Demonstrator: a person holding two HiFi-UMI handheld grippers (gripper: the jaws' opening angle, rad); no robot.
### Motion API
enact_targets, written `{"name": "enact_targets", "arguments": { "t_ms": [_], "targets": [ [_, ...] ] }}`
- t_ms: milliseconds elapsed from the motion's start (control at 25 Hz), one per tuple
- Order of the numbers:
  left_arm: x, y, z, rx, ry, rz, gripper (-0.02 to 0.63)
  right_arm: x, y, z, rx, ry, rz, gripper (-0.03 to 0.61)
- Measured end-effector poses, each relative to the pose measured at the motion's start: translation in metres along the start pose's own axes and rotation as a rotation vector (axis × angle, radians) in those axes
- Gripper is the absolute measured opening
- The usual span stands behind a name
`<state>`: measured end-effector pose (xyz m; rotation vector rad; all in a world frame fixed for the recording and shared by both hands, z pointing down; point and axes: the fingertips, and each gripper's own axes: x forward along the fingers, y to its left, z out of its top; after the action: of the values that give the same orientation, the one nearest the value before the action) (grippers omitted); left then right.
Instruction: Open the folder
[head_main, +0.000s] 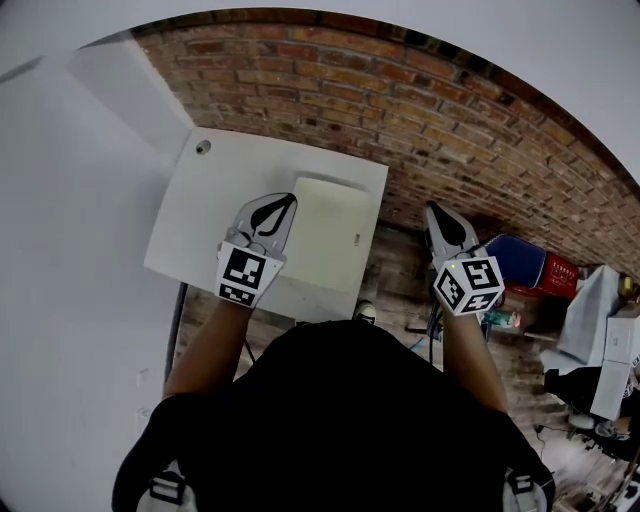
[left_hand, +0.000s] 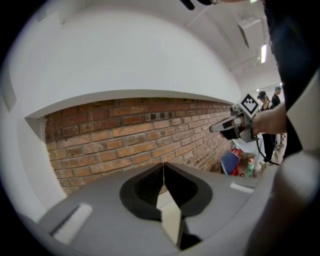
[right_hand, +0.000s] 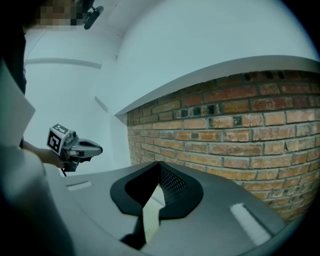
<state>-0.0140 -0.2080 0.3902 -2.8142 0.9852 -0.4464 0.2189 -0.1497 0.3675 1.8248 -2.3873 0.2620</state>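
My bench is smooth matt white; the folder is pale and smooth, card or plastic I can't tell. My left hand-held gripper and right hand-held gripper are matt grey plastic, with black textured pads. The brick wall is rough.

Place: an indoor workspace, most like an office or a lab.
Table: a white desk with a round cable hole; a pale folder lies on it.
Behind table: a bare brick wall.
Left of table: a plain white wall.
Right of table: a blue bin, a red crate and white boxes on the floor.
Far right of table: people standing.
Above table: a white ceiling with a strip light.
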Motion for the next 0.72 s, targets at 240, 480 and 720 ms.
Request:
{"name": "enact_targets", "arguments": {
  "t_ms": [240, 480, 720],
  "targets": [
    [0.016, -0.021, -0.031, 0.001, 0.100, 0.009, 0.025, 0.001, -0.001, -0.007, -0.001, 0.022, 0.028, 0.000],
    [0.031, -0.053, -0.066, -0.012, 0.176, -0.009, 0.081, -0.006, -0.005, -0.025, 0.004, 0.066, 0.043, 0.000],
    [0.043, -0.084, -0.098, -0.009, 0.241, -0.030, 0.104, -0.011, -0.016, -0.038, 0.012, 0.093, 0.048, 0.000]
  ]
}}
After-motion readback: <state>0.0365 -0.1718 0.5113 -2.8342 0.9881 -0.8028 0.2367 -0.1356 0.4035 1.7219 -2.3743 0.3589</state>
